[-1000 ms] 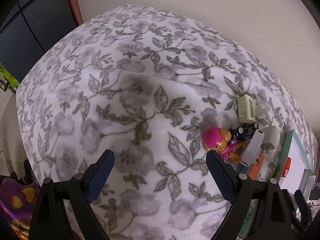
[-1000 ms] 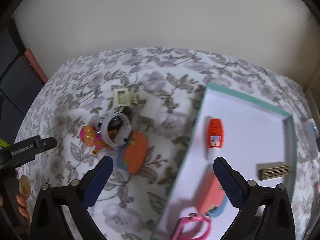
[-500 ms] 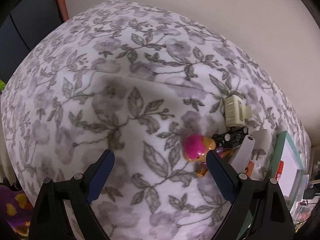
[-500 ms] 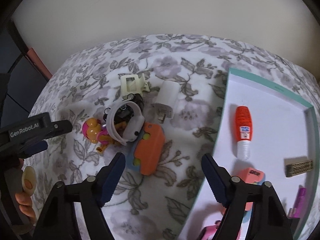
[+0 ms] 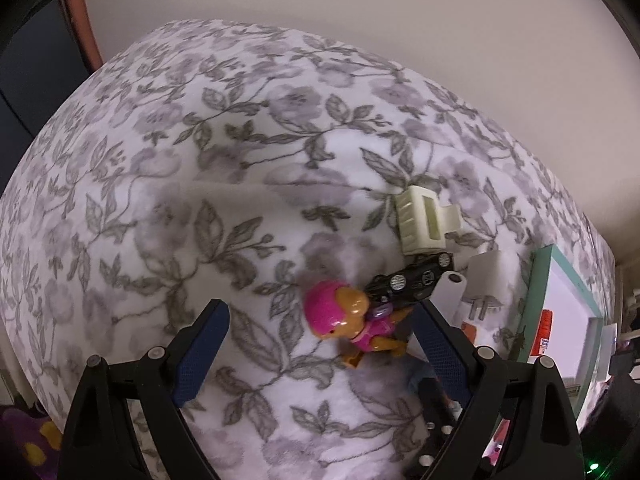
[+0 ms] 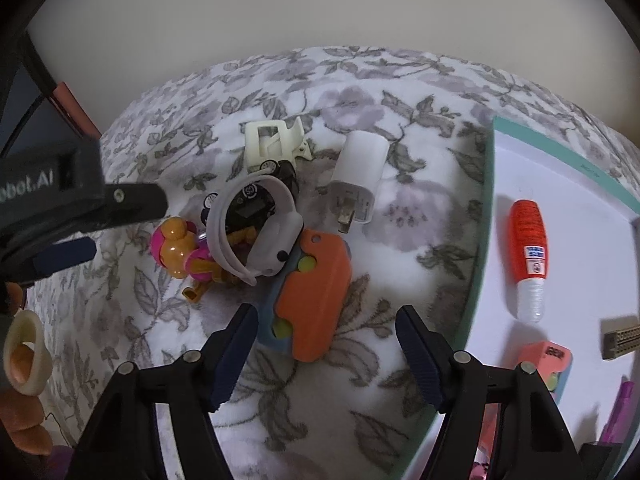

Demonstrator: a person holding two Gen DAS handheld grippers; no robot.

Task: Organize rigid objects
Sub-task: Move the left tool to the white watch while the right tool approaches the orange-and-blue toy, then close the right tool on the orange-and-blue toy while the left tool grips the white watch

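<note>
The orange and blue flat plastic toy car [image 6: 310, 292] lies on the grey-flowered fleece blanket [image 6: 384, 216], just ahead of the right tool [image 6: 326, 322], whose spread blue-padded jaws flank its near end without touching it. A white watch with a looped strap [image 6: 260, 232] leans on its far end, over a small black toy car [image 6: 248, 208] and a pink-helmeted orange toy dog figure [image 6: 180, 254]. Beyond them lie a cream plastic hair claw [image 6: 274, 144] and a white plug adapter [image 6: 358, 176]. To the right, a shallow white tray with a teal rim [image 6: 486, 216] holds an orange-labelled tube [image 6: 528, 256]. The left tool [image 5: 320, 318] hangs wide open above the blanket, with the toy dog figure [image 5: 344, 322] between its jaws, untouched.
</note>
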